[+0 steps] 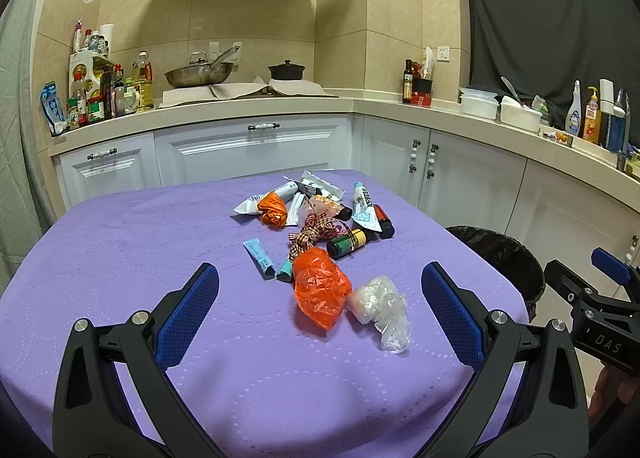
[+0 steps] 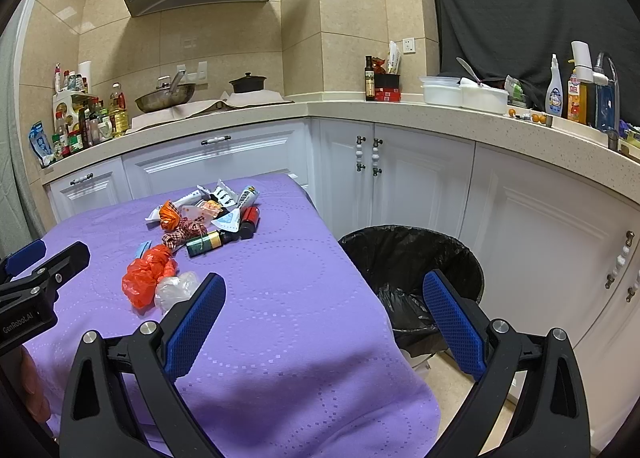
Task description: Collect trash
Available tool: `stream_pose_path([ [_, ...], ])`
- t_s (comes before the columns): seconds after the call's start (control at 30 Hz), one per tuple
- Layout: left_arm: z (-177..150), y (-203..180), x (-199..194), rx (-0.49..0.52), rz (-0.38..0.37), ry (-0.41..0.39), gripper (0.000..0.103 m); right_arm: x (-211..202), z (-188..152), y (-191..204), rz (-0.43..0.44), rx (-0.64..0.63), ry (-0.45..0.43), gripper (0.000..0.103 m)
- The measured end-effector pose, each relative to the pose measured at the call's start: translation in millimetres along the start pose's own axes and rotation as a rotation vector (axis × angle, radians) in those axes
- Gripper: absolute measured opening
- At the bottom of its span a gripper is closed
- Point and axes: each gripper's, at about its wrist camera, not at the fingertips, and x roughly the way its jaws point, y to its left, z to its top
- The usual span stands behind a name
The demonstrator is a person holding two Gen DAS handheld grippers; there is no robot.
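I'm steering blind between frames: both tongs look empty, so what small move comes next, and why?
Probably ease the open left tongs forward and down onto the orange bag. It lies nearest, centred between the fingers, and the trash bin beside the table looks empty. The right tongs are open too.

I see matt purple cloth with stitched dotted rings on the table (image 1: pixel 120 258), a crinkly glossy orange plastic bag (image 1: pixel 320 290), a clear crumpled plastic wad (image 1: pixel 380 306), and a shiny black bin liner (image 2: pixel 404 266) on the right.

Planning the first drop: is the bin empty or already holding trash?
Looks empty: the bin shows only black liner in the right wrist view; its very bottom is hidden.
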Motion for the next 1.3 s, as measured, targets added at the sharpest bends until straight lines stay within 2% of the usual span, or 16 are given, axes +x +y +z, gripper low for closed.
stream_pose_path([
  [1.3, -2.1, 2.4, -1.4, 0.001, 0.003, 0.0, 0.099, -1.0, 1.8, 1.6, 0.001, 0.001, 0.001, 0.096],
])
